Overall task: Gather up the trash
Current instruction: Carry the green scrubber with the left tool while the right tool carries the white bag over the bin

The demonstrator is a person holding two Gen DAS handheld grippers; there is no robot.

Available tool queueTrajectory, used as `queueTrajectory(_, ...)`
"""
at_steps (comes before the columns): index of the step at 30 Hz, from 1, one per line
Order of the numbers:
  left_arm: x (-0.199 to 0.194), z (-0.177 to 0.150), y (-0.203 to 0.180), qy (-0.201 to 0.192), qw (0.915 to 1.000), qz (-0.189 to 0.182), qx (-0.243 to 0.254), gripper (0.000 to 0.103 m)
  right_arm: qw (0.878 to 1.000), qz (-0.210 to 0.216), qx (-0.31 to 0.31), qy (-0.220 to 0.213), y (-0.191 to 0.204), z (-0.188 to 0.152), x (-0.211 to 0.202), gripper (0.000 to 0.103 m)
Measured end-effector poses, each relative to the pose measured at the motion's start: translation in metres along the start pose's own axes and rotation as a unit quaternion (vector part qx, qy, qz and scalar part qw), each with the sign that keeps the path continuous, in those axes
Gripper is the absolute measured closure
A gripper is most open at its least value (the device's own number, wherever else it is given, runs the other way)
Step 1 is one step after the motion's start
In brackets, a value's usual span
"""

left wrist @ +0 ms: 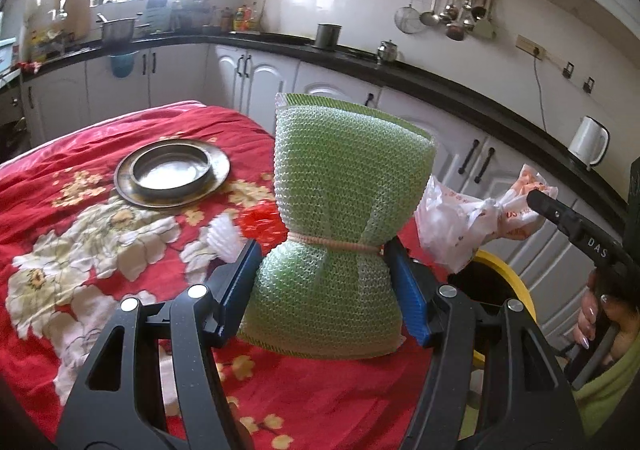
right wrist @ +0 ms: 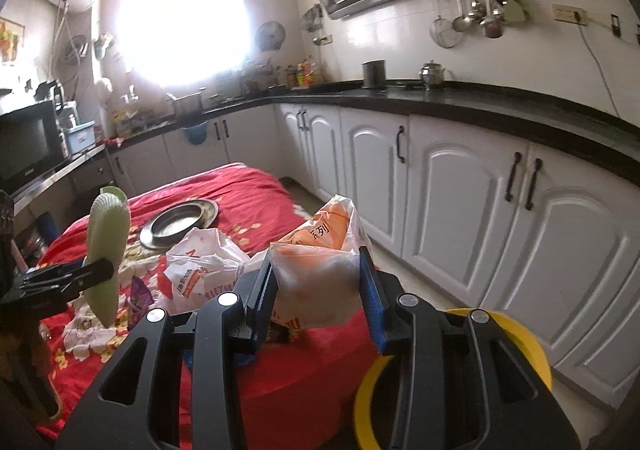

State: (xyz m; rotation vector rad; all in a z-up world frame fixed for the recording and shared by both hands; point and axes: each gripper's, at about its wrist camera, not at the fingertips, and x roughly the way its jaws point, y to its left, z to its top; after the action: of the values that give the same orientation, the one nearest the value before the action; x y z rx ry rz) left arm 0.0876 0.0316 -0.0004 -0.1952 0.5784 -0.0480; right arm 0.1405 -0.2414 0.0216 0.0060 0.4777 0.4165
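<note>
Green sponge [left wrist: 344,209] clamped, left hand-held gripper [left wrist: 324,270]

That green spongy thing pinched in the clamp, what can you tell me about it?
The green knitted-mesh scouring pad looks soft and padded, with a net-like woven cover and a striped edge on top. A pale elastic band cinches its middle into a bow-tie shape. It stands upright, lifted above the red floral tablecloth, squeezed at its waist between the blue pads of the left gripper. Seen edge-on from the right wrist, it is thin and slightly curved.
</note>
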Motion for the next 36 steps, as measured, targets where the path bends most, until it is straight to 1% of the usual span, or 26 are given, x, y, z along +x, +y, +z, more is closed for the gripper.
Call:
queueTrajectory(10,0.015,-0.001,-0.038,0.012,0.9989,-0.033,0.032,0.048,0.998,-0.048,0.035,-0.010,-0.042,-0.006,-0.022,0.067)
queueTrajectory(18,0.031,-0.005,-0.070,0.028,0.9961,-0.064,0.054,0.048,0.993,-0.093,0.071,-0.007,-0.079,-0.019,-0.039,0.067)
queueTrajectory(27,0.052,-0.012,-0.113,0.042,0.9901,-0.103,0.086,0.048,0.984,-0.149,0.096,-0.010,-0.115,-0.032,-0.053,0.067)
queueTrajectory(36,0.080,-0.027,-0.159,0.072,0.9805,-0.136,0.122,0.048,0.976,-0.194,0.095,-0.005,-0.139,-0.046,-0.055,0.067)
